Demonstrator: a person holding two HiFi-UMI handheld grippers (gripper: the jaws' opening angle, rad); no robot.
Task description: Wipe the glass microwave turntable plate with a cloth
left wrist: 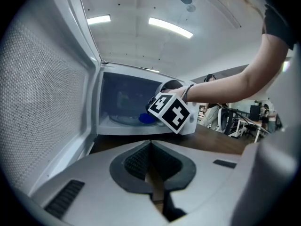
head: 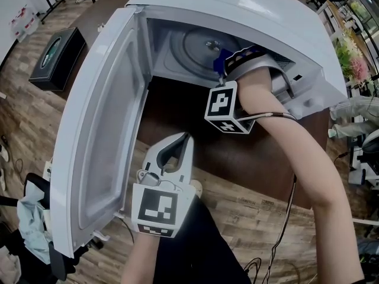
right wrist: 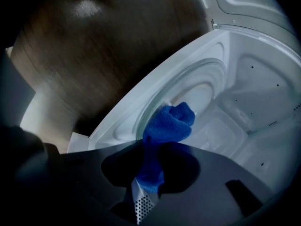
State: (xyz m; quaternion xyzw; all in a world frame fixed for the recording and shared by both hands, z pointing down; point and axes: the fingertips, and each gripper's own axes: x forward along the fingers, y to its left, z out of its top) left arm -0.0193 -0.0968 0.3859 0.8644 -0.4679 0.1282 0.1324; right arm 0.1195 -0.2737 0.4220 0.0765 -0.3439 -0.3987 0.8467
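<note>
At the far left the microwave door (head: 100, 141) is swung wide open, and the left gripper (head: 180, 147) is held outside the microwave (head: 249, 10), over the edge of the brown table (head: 177, 108). Its jaws are seen pressed together with nothing between them, so it is judged idle here.

Further right, the glass plate (head: 192, 46) is found flat on the oven floor: round, clear, with a raised ring moulded in and a small hub at its centre. No smear or crumb can be made out on it.

Right again, the right gripper (head: 230, 64) is reached deep into the cavity, its jaws clamped on a blue cloth (right wrist: 167, 124). The cloth is bunched into a wad that sticks out past the jaw tips, straight toward the plate (right wrist: 197, 86). From the right gripper view the wad is seen against the plate's near rim, with most of the glass lying beyond it. Whether the wad is pressed down or just above cannot be told. The right arm is plainly the nearer one, so the wiping stroke is expected from it, swept across the glass.
</note>
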